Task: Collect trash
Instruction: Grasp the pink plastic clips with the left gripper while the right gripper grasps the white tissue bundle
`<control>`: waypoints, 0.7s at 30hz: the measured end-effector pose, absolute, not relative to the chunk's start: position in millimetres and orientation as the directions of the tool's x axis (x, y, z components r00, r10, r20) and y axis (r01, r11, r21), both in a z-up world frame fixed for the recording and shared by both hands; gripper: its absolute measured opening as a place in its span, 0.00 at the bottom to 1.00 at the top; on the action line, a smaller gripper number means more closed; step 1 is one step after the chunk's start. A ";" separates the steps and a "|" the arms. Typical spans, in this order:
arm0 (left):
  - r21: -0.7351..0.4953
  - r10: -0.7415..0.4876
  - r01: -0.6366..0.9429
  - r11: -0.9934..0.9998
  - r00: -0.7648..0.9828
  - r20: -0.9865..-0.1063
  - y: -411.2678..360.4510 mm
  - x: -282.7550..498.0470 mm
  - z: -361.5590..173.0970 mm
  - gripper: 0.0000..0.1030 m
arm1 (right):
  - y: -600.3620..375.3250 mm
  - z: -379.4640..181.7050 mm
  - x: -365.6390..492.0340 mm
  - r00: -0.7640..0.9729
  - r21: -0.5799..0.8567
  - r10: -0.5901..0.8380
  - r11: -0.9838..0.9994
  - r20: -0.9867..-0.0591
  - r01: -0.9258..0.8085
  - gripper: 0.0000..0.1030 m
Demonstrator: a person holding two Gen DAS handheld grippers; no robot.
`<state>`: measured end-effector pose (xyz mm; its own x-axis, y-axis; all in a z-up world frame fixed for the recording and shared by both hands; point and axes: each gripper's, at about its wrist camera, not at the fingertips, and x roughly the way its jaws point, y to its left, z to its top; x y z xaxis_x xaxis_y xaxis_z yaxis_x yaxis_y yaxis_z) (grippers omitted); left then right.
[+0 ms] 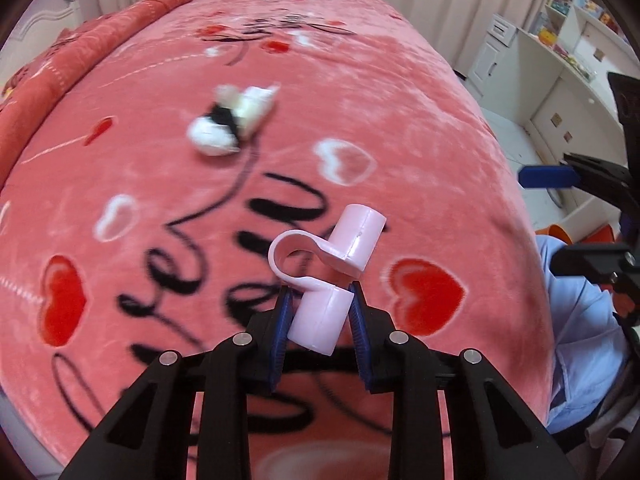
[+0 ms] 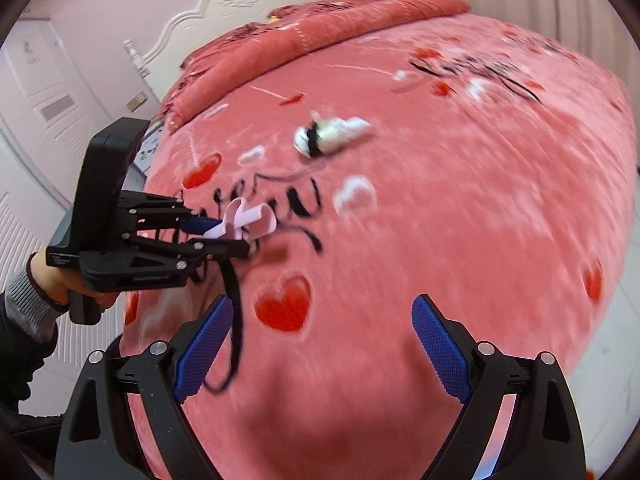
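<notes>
Left wrist view: left gripper (image 1: pixel 322 314) is clamped on the lower tube of a pink plastic clip (image 1: pixel 326 280), low centre of frame, over the pink blanket (image 1: pixel 420 120). The clip's long axis runs up and right, free tube uppermost. Step in hand, as judged: first piece secured. A white-and-black crumpled scrap (image 1: pixel 230 122) lies upper centre, blurred.

Right wrist view: right gripper (image 2: pixel 322 350) stands wide and empty at bottom centre. Scrap (image 2: pixel 328 136) sits upper centre, well apart. Next move likely needs this gripper carried up-frame to it.

Pink heart-print bed blanket (image 1: pixel 400 120) — crumpled white-and-black trash wad (image 1: pixel 232 120) lying mid-bed
</notes>
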<state>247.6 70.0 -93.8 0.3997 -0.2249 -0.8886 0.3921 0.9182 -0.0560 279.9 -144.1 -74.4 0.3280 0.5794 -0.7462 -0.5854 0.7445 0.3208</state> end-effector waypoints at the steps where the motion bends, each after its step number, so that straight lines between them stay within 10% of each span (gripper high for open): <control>1: -0.053 -0.219 0.382 0.922 0.404 -0.888 74.4 250.5 -91.8 0.29 | -137.8 -72.6 285.8 0.328 0.316 0.583 0.738 -0.743 -0.596 0.87; 19: -0.072 -0.200 0.283 0.956 0.454 -0.868 154.0 328.5 -98.0 0.29 | 18.8 -105.7 443.6 0.315 0.122 0.516 0.648 -0.797 -0.752 0.87; 21: -0.076 -0.200 0.278 0.958 0.452 -0.869 157.4 333.5 -103.7 0.29 | 23.9 -123.0 452.6 0.303 0.107 0.488 0.648 -0.819 -0.755 0.74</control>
<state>333.5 157.4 -103.7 0.4524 -0.2003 -0.8690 0.2782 0.9575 -0.0759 452.6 23.9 -123.0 0.3026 0.4877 -0.8189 -0.7545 0.6475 0.1068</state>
